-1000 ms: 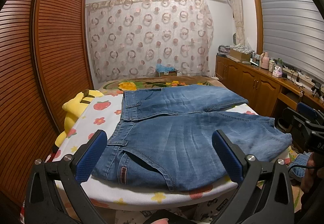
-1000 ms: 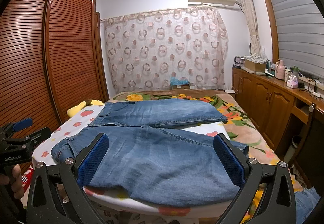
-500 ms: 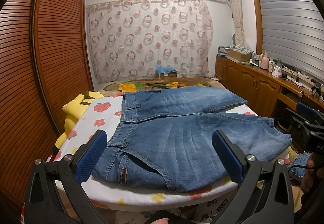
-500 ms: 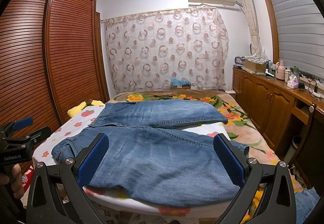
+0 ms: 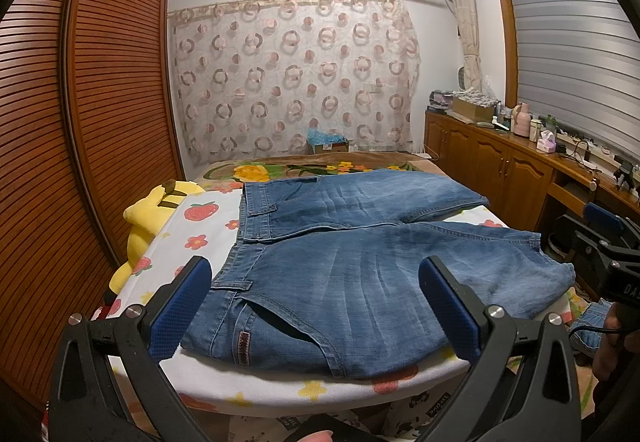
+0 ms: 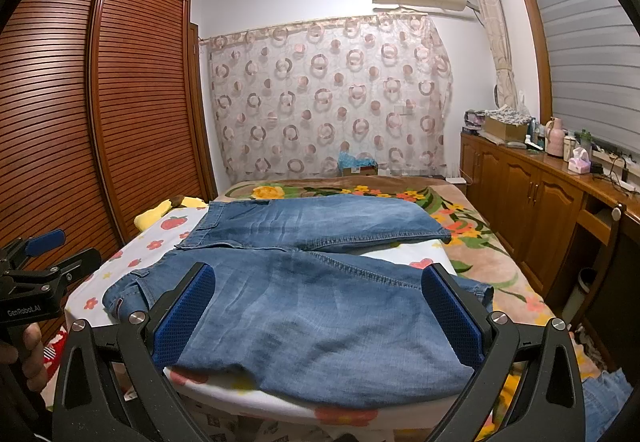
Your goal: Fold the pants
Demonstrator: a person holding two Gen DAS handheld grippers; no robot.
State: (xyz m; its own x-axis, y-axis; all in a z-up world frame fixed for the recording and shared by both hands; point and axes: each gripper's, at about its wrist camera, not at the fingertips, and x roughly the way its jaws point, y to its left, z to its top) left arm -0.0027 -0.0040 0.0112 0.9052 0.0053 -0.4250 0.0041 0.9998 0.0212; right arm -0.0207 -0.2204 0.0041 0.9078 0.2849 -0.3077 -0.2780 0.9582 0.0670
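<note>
Blue denim pants lie spread flat on the bed, waistband to the left and both legs running right. In the right wrist view the same pants fill the near part of the bed. My left gripper hovers open just short of the waist end, blue pads wide apart, nothing between them. My right gripper is open too, in front of the near leg. Each gripper shows at the edge of the other's view, held by a hand.
The bed carries a white fruit-print sheet and a floral blanket. A yellow plush toy lies at the left edge. A slatted wardrobe stands left, wooden cabinets with clutter right. More denim lies on the floor.
</note>
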